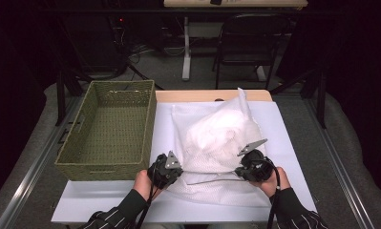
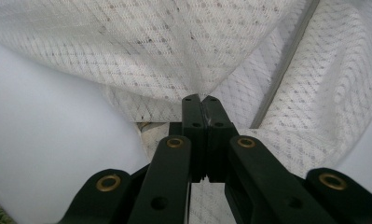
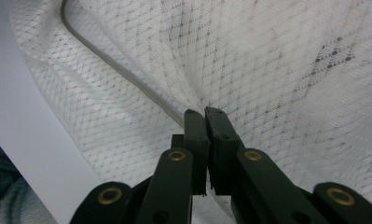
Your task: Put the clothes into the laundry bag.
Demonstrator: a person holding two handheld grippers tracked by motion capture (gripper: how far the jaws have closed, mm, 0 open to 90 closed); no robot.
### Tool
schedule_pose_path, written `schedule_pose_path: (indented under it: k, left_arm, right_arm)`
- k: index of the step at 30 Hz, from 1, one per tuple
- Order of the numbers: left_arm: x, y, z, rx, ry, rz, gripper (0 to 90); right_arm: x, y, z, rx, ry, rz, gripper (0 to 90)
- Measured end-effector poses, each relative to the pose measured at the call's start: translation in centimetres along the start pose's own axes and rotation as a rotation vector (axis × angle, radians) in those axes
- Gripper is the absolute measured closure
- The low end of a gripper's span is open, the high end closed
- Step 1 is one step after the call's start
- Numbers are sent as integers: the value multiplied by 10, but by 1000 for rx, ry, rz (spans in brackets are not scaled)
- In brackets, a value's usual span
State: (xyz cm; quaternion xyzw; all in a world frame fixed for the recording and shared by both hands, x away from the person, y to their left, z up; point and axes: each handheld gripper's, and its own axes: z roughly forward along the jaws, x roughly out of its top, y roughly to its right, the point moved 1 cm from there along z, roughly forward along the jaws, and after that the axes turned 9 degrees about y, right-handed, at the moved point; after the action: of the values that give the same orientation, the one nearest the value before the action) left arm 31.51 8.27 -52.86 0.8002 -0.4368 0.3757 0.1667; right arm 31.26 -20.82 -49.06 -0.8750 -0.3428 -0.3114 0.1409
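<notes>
Both your left gripper (image 1: 171, 168) and right gripper (image 1: 248, 167) have jaws clenched on thin pinches of the white mesh zippered laundry bag (image 1: 216, 143) lying on the white-covered bench (image 1: 107, 200) beside the green woven basket (image 1: 109, 129), so a sharp lift could slip or tear the netting.

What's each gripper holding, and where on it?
Both hold the white mesh bag. Left gripper pinches a fold of mesh near its near-left edge; right gripper pinches the mesh beside the zipper, near-right edge. Jaws shut on fabric.
</notes>
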Motion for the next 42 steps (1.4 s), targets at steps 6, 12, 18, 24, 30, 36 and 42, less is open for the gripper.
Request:
schedule_pose_path:
  k: [6, 12, 18, 24, 30, 36, 42]
  left_arm:
    - [0, -1, -1, -6, -10, -7, 782]
    - [0, 0, -14, -16, -1, -18, 413]
    - [-8, 2, -30, -34, -8, -26, 250]
    - [-21, 4, -34, -50, -64, -39, 230]
    - [-29, 4, -27, -39, -114, -27, 244]
    - [-33, 3, -7, 19, -145, -9, 363]
    - [-39, -7, -4, -42, -69, -98, 750]
  right_arm:
    - [0, 0, 1, -2, -4, 5, 880]
    - [-1, 1, 1, -2, -2, 0, 880]
    - [-1, 2, 1, -7, -7, 6, 880]
    - [-2, 2, 2, -14, -8, 6, 880]
    - [-3, 5, 3, -19, -8, 16, 880]
    - [-3, 2, 8, -14, -7, 14, 880]
    - [1, -3, 13, -10, 11, -9, 882]
